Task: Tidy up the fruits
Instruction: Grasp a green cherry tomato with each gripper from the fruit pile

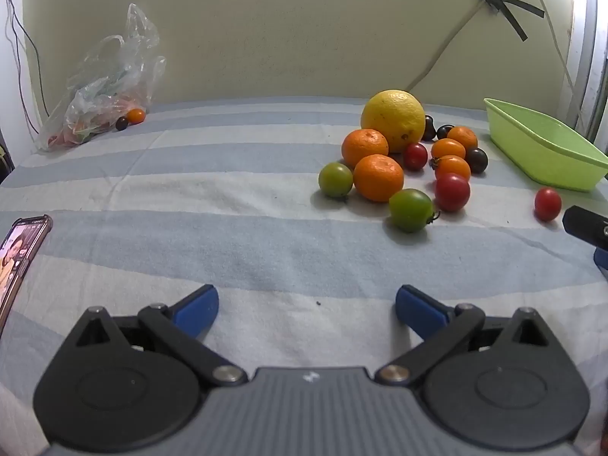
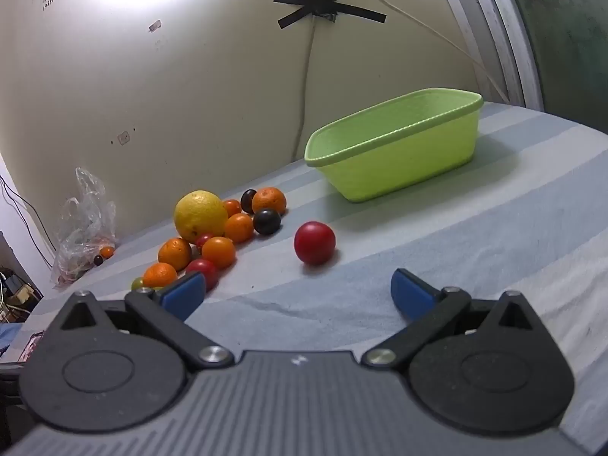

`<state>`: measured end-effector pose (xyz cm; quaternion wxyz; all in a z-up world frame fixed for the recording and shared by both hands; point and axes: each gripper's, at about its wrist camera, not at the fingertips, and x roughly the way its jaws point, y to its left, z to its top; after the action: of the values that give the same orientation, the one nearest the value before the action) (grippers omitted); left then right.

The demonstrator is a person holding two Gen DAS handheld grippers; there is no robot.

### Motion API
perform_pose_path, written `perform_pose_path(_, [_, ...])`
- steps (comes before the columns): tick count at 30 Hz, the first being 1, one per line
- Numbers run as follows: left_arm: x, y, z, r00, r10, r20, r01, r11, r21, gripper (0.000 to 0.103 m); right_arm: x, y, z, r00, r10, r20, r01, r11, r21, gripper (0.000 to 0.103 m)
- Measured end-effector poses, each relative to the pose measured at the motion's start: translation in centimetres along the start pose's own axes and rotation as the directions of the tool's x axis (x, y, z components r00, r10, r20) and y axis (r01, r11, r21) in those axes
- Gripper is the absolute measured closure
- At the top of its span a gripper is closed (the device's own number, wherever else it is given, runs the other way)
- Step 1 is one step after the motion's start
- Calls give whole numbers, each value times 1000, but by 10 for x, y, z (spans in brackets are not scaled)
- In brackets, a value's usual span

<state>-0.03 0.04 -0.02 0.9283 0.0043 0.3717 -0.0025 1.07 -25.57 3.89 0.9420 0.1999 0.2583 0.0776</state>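
Note:
A pile of fruit lies on the striped cloth: a big yellow citrus (image 1: 393, 118) (image 2: 200, 214), several oranges (image 1: 378, 177), green tomatoes (image 1: 411, 209), red and dark ones. One red tomato (image 2: 314, 242) (image 1: 547, 203) lies apart, near a light green tub (image 2: 395, 148) (image 1: 543, 144). My right gripper (image 2: 298, 296) is open and empty, just short of the lone red tomato. My left gripper (image 1: 307, 309) is open and empty, well short and left of the pile. Part of the right gripper (image 1: 587, 228) shows at the left view's right edge.
A clear plastic bag (image 1: 102, 87) (image 2: 81, 228) with small fruit sits far left by the wall. A phone (image 1: 15, 258) with a lit screen lies at the left edge. A cable taped with black tape (image 2: 326, 3) runs down the wall behind the tub.

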Motion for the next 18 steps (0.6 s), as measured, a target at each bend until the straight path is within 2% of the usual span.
perform_pose_path(7, [2,8,2,999,-25,32,24,1000,16,0,-1,3,1,1000,-9,-6,9,1000,-17,0])
perform_pose_path(12, [-5,8,-8,995,-78,68,72,994,84,0,2,1,1,1000,-17,-16,17,999,-31,0])
perform_pose_path(16, [-10,23,-8,984,-142,106,136,989,63,0,2,9,0,999,-36,-23,34,997,-65,0])
perform_pose_path(18, [-10,36,-1,970,-201,135,200,980,18,1,1,10,-1,1000,-23,-19,22,997,-79,0])
